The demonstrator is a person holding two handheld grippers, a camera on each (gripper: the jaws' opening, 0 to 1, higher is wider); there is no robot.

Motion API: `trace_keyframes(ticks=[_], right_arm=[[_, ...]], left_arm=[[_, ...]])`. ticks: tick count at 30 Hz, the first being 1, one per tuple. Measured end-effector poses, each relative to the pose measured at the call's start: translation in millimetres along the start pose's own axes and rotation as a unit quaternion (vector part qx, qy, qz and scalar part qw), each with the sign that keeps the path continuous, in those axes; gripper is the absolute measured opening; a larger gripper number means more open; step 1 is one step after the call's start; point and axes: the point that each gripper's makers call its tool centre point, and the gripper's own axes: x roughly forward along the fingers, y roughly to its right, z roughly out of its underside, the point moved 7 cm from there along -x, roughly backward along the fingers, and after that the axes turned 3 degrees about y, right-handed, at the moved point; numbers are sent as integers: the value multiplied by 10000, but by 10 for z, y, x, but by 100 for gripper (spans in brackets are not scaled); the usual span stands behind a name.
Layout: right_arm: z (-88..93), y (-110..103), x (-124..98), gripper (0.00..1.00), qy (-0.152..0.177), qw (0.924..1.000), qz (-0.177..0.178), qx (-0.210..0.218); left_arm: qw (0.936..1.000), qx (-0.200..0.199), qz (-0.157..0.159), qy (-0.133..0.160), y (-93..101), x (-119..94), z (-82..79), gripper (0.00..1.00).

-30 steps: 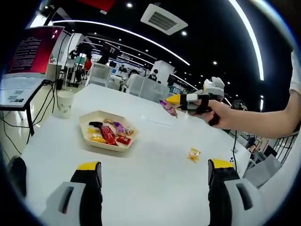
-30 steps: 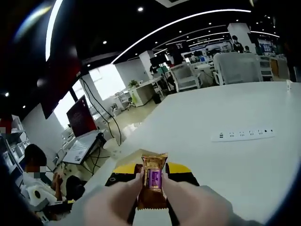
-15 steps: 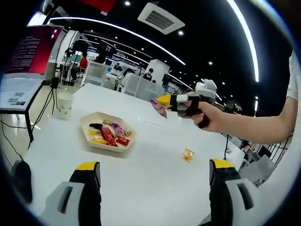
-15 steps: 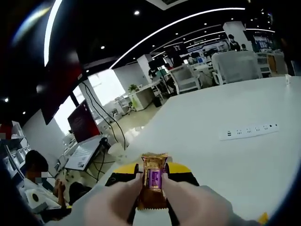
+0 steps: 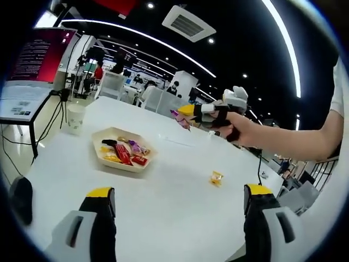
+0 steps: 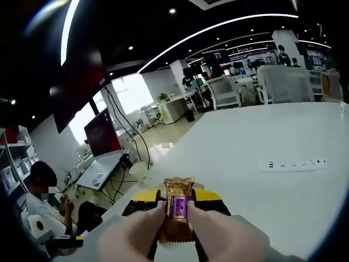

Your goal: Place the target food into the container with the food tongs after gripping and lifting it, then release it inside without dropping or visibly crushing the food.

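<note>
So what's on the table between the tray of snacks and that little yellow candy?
Nothing: in the left gripper view, only bare white table lies between the tray and the yellow candy. The right gripper carries its purple snack up in the air.

Honestly nothing here is readable. The red screen, far off to the left of the left tongs, has lines of pale text on it, but they're just a blur. The sheet lying under it has small print and dark squares, also too tiny to make out. The gold and purple candy wrapper pinched between the right tongs has a printed purple panel, no legible letters.
</note>
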Motion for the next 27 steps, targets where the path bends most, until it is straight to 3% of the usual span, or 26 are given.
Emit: trace_keyframes(ticks=[12, 27], right_arm=[[-40, -21, 322, 21, -98, 9992, -371, -73], [-70, -101, 576, 21, -191, 9982, -506, -266]], left_arm=[[10000, -33, -26, 32, 9, -12, -45, 99], [10000, -50, -40, -11, -56, -14, -73, 99]])
